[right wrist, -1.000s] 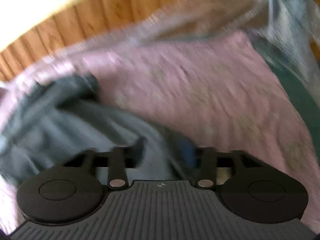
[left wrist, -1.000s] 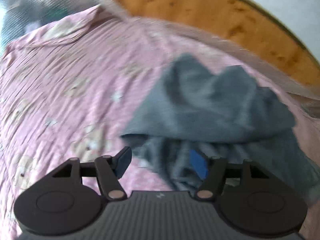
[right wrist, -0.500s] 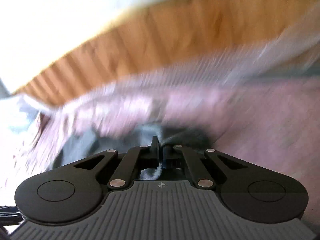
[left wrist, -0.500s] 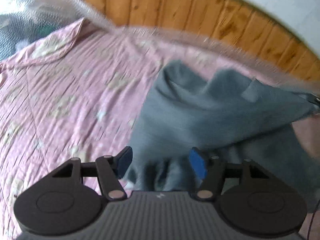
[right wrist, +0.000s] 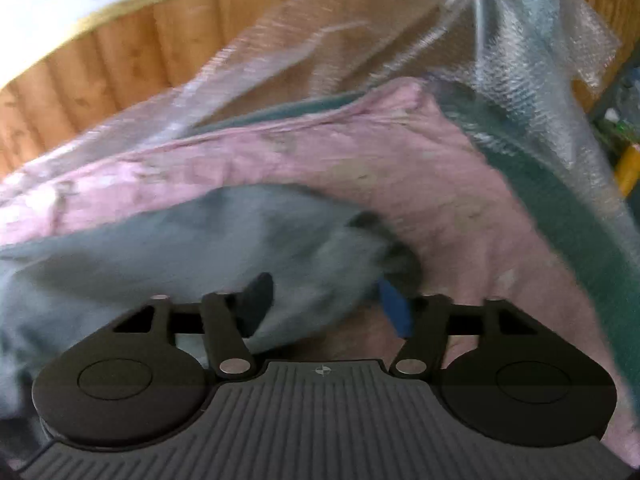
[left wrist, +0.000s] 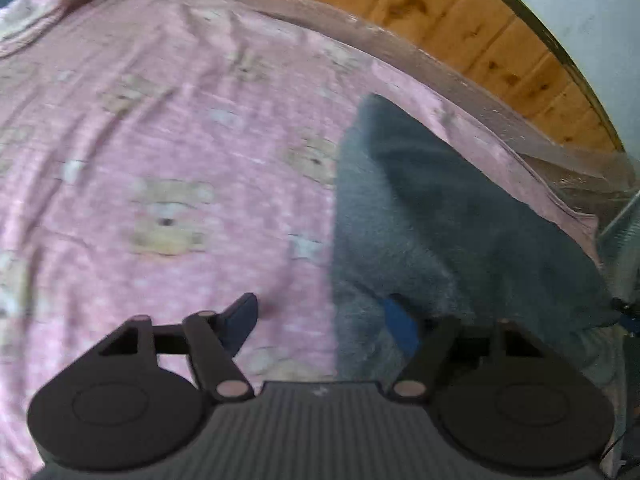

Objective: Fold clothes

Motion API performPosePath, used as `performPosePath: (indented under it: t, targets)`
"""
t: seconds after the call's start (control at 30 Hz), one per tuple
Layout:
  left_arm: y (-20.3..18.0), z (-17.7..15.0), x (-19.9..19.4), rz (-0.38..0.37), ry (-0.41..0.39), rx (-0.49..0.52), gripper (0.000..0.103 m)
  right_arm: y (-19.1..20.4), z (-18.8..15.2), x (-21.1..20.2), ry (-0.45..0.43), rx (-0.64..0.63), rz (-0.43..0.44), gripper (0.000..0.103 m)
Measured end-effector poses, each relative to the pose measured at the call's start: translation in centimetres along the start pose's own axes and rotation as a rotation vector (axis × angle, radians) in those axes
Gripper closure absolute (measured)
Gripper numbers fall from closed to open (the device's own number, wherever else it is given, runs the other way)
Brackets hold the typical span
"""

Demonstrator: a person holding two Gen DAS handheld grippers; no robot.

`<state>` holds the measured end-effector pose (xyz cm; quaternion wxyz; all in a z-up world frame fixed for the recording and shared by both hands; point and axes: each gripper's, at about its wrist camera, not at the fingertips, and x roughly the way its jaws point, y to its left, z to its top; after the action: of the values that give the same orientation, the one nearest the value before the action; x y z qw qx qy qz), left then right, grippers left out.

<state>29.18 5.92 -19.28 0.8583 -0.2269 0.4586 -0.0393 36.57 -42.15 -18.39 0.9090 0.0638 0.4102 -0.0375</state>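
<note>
Left wrist: soft rumpled grey garment (left wrist: 440, 208) on crinkly pink sheet (left wrist: 160, 140).

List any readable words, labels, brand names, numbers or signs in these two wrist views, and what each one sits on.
No readable text in either view.
Left gripper body: a small pale mark, no letters.
Right gripper body: a small round crosshair emblem, no letters.
Grey knit garment: no tag or print visible.
Pink cotton bedsheet: blurred bear and star pictures only, no words.
</note>
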Motion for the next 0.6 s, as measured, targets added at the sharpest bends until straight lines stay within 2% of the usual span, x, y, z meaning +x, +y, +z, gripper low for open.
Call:
performPosePath:
  t: [0.07, 0.1, 0.13, 0.17, 0.2, 0.3, 0.4, 0.43, 0.47, 0.5, 0.53, 0.57, 0.6]
  targets:
    - [-1.5, 1.7, -4.3, -0.066, -0.105, -0.002, 0.102, 1.4, -1.2, 0.2, 0.039, -0.028, 0.090, 0.041]
    - [-2.3, 2.5, -6.5, -0.100, -0.157, -0.003, 0.102, 2.0, -1.4, 0.1, 0.059, -0.049, 0.116, 0.064]
    - [-3.1, 3.3, -8.7, -0.133, -0.209, -0.004, 0.102, 2.6, -1.7, 0.0, 0.079, -0.071, 0.142, 0.093]
    - [-3.9, 4.2, -10.8, -0.166, -0.262, -0.005, 0.103, 3.1, -2.0, -0.1, 0.099, -0.092, 0.168, 0.096]
    - [-4.7, 5.0, -13.5, -0.173, -0.325, 0.025, 0.103, 3.4, -2.3, -0.5, 0.102, -0.118, 0.170, 0.094]
    - [-7.1, 7.6, -22.0, -0.173, -0.523, 0.142, 0.103, 2.9, -2.9, -0.9, 0.108, -0.173, 0.103, 0.094]
    - [-7.1, 8.4, -18.2, -0.035, -0.412, 0.189, 0.095, 1.5, -3.9, 0.3, 0.162, -0.144, -0.021, 0.088]
    - [-6.2, 7.1, -15.4, 0.000, -0.318, 0.189, 0.087, 1.0, -4.1, 0.5, 0.174, -0.117, -0.041, 0.085]
    - [-5.1, 5.4, -12.2, 0.030, -0.211, 0.185, 0.086, 0.6, -4.1, 0.5, 0.182, -0.082, -0.048, 0.085]
    - [-4.0, 3.6, -9.1, 0.060, -0.104, 0.181, 0.086, 0.7, -3.9, -0.1, 0.164, -0.071, -0.041, 0.078]
    - [-2.9, 1.9, -5.9, 0.091, 0.003, 0.177, 0.086, 1.2, -3.6, -1.1, 0.130, -0.075, -0.025, 0.066]
    - [-2.1, -0.5, -3.7, 0.110, 0.085, 0.179, 0.086, 1.6, -3.3, -2.1, 0.097, -0.078, -0.009, 0.060]
    - [-2.0, -3.2, -2.1, 0.130, 0.147, 0.190, 0.086, 2.7, -3.0, -3.3, 0.051, -0.098, 0.034, 0.047]
